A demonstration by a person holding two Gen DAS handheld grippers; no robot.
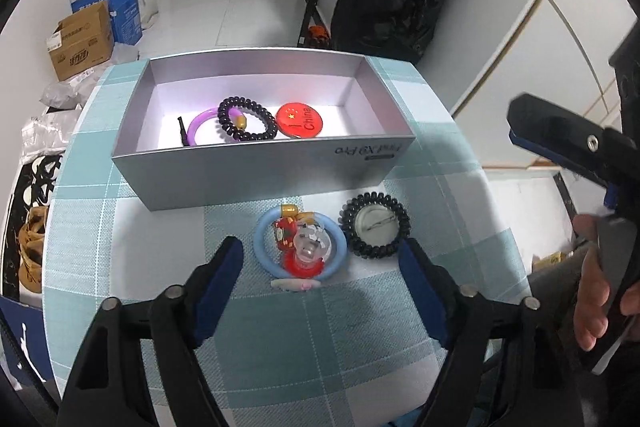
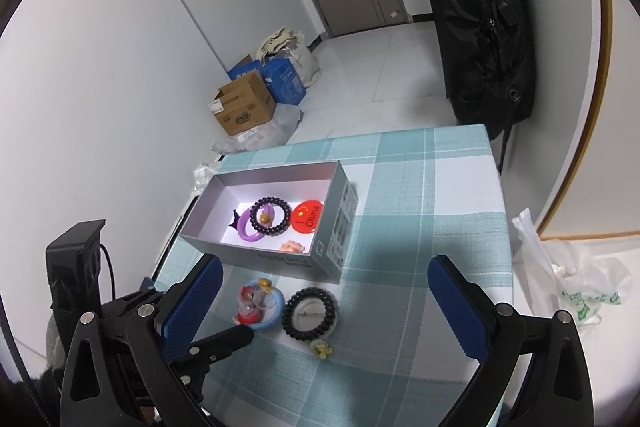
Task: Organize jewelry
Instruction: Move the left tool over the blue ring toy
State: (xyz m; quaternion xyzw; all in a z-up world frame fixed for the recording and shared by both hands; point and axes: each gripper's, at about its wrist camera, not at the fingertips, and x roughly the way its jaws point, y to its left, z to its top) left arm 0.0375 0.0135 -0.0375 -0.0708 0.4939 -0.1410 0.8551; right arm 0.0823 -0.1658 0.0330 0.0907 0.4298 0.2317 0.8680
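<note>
Silver box on checked surface holds, left to right: purple ring, dark beaded bracelet, red "China" badge; right wrist view adds a small pinkish piece by its near wall. Outside, just in front: blue ring with red charms, then black coil tie around a badge back. Left tongs apart, straddling blue ring, touching nothing. Right tongs wide apart, empty.
</note>
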